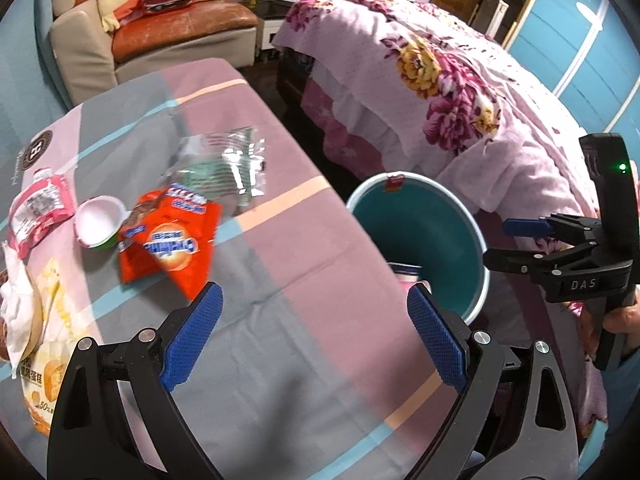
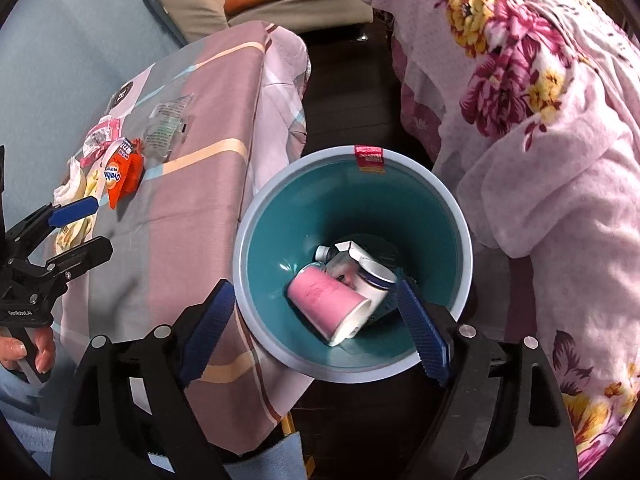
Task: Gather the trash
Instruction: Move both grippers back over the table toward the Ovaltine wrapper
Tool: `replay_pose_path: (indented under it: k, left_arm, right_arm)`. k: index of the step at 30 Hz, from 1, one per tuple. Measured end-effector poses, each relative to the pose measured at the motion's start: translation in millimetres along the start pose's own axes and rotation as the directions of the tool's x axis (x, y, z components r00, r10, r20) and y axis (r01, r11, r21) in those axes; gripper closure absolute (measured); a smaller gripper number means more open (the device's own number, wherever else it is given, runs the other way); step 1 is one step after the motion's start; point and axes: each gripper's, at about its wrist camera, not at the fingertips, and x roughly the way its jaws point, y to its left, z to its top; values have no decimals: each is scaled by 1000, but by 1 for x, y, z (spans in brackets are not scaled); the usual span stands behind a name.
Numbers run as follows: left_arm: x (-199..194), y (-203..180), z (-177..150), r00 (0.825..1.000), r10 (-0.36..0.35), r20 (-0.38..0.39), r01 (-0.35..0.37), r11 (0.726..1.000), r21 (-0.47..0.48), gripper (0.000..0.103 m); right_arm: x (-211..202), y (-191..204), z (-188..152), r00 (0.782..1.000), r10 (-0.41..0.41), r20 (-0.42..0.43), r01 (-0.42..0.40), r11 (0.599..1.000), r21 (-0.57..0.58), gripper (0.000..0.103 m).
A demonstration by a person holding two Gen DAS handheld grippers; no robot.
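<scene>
My left jaws (image 1: 314,338) hang wide open over the table (image 1: 280,340), nothing between the blue pads, only the striped pink-and-grey cloth below them. My right jaws (image 2: 316,330) stand open too, poised above the teal bin (image 2: 452,216) that sits on the floor just beside the table's edge, and they hold nothing. Down in the bin lie a pink paper cup (image 2: 328,306) on its side, touching a white bottle (image 2: 360,268) tilted against it; a red tag (image 2: 369,157) hangs over the far rim. Trash on the table is grouped on its far left side: an orange Ovaltine wrapper (image 1: 170,246), a crumpled clear plastic wrapper (image 1: 224,168) just behind it, a small white cup (image 1: 98,222) touching the orange wrapper's left edge, a pink-and-white pouch (image 1: 38,212) further left, and a yellow cake bag (image 1: 48,364) with crumpled white paper (image 1: 16,300) on it at the near left. A floral pink blanket (image 1: 440,92) is draped over furniture beyond the bin, and an armchair with an orange seat (image 1: 180,24) stands at the back.
</scene>
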Motion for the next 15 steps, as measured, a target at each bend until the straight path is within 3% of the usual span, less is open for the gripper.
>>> replay_pose_path:
  k: [8, 15]
  left_arm:
    - [-10, 25, -10, 999, 28, 19, -27, 999, -33, 9]
    - [-13, 43, -13, 999, 37, 26, -36, 997, -62, 9]
  right_arm:
    - [-1, 31, 6, 994, -102, 36, 105, 990, -98, 23]
    - [3, 47, 16, 994, -112, 18, 113, 985, -128, 23]
